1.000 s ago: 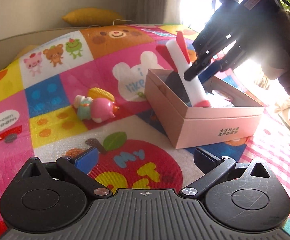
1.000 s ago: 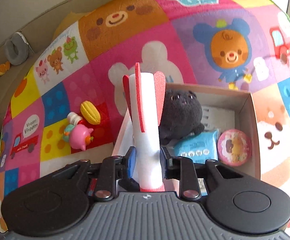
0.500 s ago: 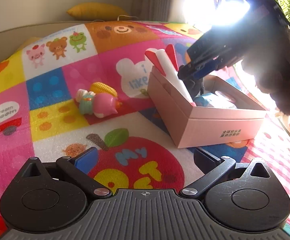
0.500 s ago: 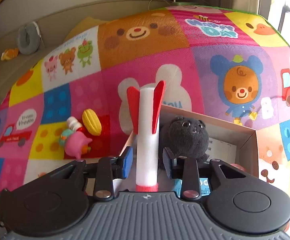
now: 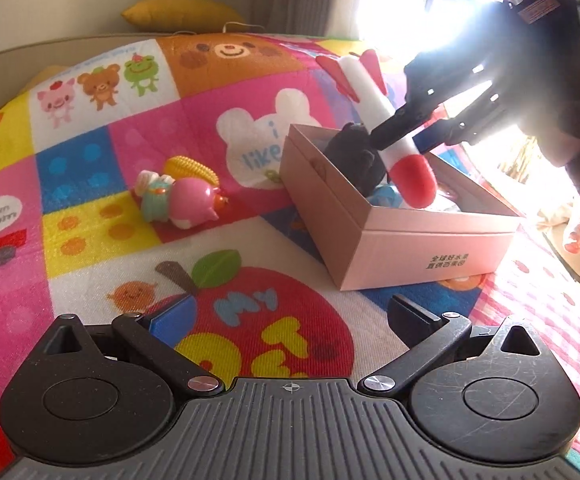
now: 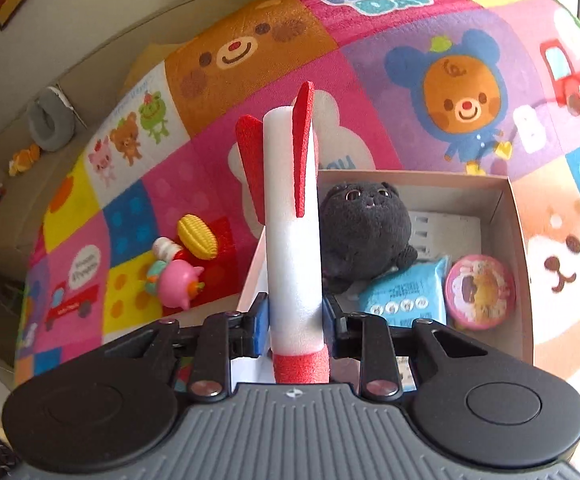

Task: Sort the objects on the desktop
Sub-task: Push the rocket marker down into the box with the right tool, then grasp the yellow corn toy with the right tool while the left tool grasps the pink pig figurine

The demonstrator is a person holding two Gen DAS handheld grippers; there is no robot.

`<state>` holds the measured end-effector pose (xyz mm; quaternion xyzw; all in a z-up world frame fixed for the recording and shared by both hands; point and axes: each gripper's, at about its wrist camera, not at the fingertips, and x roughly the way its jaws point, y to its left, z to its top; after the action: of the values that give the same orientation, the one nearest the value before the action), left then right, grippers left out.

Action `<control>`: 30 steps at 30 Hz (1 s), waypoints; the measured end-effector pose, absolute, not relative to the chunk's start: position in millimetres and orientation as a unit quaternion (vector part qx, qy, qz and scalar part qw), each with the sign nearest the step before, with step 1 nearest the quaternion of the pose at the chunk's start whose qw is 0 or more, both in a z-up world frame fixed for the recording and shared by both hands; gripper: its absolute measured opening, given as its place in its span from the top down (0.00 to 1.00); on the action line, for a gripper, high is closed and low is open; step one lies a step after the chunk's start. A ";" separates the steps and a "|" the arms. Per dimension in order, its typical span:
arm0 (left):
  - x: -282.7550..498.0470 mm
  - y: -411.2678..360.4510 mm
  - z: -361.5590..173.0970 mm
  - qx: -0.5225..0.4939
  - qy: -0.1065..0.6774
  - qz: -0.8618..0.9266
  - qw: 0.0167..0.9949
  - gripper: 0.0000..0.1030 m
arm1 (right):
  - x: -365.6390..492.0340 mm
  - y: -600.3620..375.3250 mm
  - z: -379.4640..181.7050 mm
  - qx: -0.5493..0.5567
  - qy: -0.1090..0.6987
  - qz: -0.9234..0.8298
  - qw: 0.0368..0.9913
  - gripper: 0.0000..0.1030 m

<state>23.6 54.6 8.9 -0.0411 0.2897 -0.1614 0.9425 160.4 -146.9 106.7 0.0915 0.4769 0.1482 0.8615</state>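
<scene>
Here our right gripper (image 6: 294,320) clamps the foam rocket (image 6: 291,240) above the pink box (image 5: 409,252) at its left wall, long axis tilted, red nose down toward the inside, while our left gripper (image 5: 290,316) hangs open over the mat's near edge.

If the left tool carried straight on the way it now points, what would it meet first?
Probably the play mat: the open left tool points low over its apple print. The pink box sits right of that line, though depth is unclear.

black ribbed tool (image 6: 294,320), blue pads (image 6: 262,322), silver screws
</scene>
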 end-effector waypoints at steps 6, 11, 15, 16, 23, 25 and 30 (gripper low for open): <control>21.9 54.8 8.9 -0.039 0.286 -0.158 0.944 0.00 | 176.6 -145.2 92.7 0.133 0.529 0.137 0.827 0.72; 22.7 56.9 9.2 -0.045 0.287 -0.160 0.943 0.00 | 173.8 -144.5 99.7 0.105 0.494 0.134 0.853 0.64; 24.8 57.5 8.8 -0.050 0.291 -0.161 0.942 0.00 | 159.8 -139.7 130.8 0.047 0.398 0.122 0.908 0.64; 25.4 57.7 8.8 -0.052 0.292 -0.158 0.942 0.00 | 158.4 -131.5 135.4 0.034 0.384 0.137 0.912 0.64; 16.4 79.1 23.2 -0.027 0.235 -0.097 0.967 0.00 | 198.0 -18.4 108.6 -0.008 0.440 0.212 0.873 0.50; 18.9 91.1 28.2 -0.012 0.237 -0.074 0.969 0.00 | 220.2 8.7 92.1 -0.039 0.456 0.195 0.867 0.35; 23.8 116.5 27.0 -0.019 0.258 -0.049 0.965 0.00 | 260.4 56.6 54.3 -0.102 0.471 0.160 0.862 0.35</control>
<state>23.8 116.5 27.0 -0.0193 0.2580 -0.0487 0.9647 260.4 56.6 54.3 -0.1016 0.4706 0.1601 0.8617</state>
